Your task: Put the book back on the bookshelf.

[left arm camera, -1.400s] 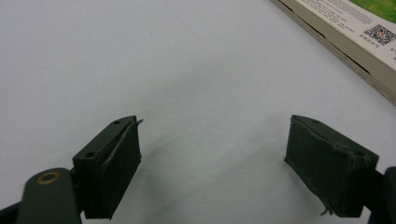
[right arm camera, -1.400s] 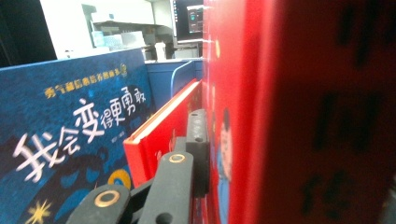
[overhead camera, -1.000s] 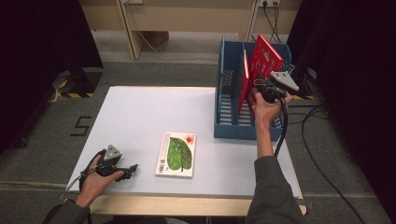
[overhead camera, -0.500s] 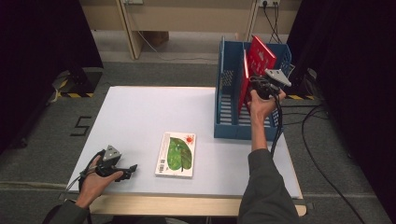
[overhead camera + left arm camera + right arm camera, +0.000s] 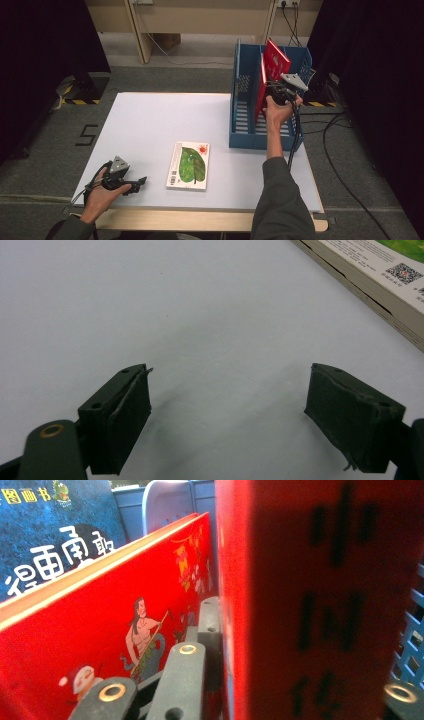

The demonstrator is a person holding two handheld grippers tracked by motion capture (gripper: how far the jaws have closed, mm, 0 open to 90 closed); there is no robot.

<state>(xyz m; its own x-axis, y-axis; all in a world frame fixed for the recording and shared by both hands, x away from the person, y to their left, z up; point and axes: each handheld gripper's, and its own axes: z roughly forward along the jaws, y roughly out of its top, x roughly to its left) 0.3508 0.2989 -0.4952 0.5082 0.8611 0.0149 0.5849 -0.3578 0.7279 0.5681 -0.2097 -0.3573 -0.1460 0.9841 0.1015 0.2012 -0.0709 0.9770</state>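
The right gripper [image 5: 227, 680] clamps a red book [image 5: 320, 600] — beside another red book [image 5: 100, 630] and a blue one [image 5: 55, 525].

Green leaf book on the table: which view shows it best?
High view: the green leaf book lies flat, whole cover visible, apart from the left gripper. The left gripper view catches just its page edge and back corner.

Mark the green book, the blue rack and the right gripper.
green book [image 5: 190, 165], high view, middle of its cover.
blue rack [image 5: 241, 91], high view, its left wall.
right gripper [image 5: 276, 89], high view, jaw tips at the red book.
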